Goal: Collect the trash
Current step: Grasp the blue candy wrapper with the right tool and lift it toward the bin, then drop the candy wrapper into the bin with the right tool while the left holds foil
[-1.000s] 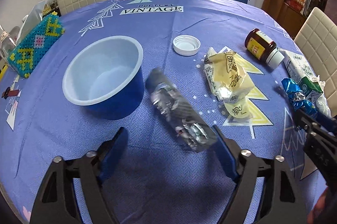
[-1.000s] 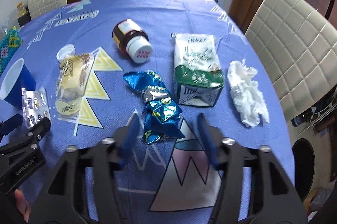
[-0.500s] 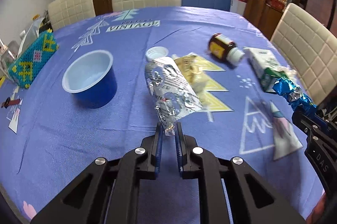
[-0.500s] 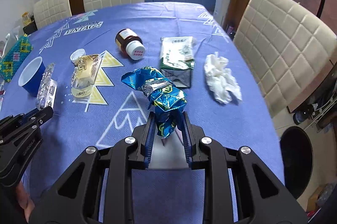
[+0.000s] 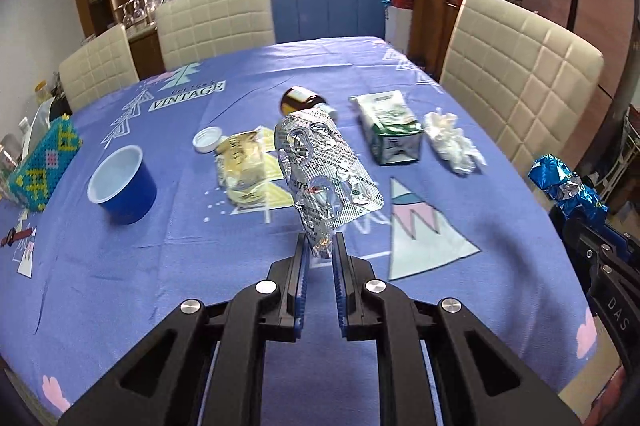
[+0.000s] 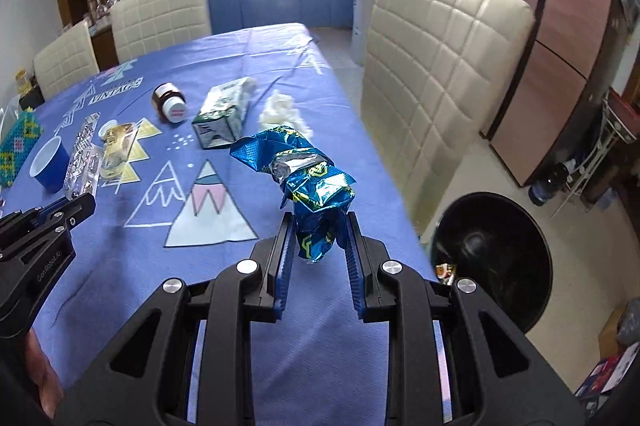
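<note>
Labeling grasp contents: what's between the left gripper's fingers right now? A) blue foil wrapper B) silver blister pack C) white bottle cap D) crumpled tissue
B: in the left wrist view the left gripper is shut on the silver blister pack, lifted off the blue tablecloth; the blue foil wrapper is in the right gripper.

Right gripper [image 6: 318,244] clamps blue foil wrapper [image 6: 310,181] above tablecloth [image 6: 224,266]
</note>
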`<state>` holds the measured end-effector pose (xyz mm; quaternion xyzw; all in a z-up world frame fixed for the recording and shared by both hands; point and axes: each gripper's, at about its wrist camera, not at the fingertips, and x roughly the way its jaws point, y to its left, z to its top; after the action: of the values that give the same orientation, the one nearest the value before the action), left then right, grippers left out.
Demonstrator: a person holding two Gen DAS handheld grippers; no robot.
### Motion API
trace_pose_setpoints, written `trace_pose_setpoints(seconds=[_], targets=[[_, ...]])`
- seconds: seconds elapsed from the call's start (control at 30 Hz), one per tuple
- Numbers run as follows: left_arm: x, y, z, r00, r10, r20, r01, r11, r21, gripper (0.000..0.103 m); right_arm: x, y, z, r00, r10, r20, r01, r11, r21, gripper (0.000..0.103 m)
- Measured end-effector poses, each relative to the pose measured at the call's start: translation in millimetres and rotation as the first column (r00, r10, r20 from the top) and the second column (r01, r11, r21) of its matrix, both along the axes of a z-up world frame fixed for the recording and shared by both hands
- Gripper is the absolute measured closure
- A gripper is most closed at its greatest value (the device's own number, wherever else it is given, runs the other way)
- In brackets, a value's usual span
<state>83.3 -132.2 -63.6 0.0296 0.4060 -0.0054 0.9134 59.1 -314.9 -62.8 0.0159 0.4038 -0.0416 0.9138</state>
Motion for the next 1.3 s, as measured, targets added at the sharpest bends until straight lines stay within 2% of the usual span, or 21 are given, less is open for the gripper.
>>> trace_pose_setpoints(seconds=[0.57, 1.3], targets=[[-21, -77, 21, 0.993, -0.104, 0.058, 0.1, 0.993, 0.063, 0.091, -42, -66, 9, 0.994, -0.092, 0.054, 0.09, 0.995, 0.032, 0.077], [-15, -169, 19, 0.966, -0.25, 0.062, 0.241, 0.963, 0.118, 0.091, -57, -145, 3, 0.97, -0.233, 0.073, 0.231, 0.972, 0.038, 0.077]])
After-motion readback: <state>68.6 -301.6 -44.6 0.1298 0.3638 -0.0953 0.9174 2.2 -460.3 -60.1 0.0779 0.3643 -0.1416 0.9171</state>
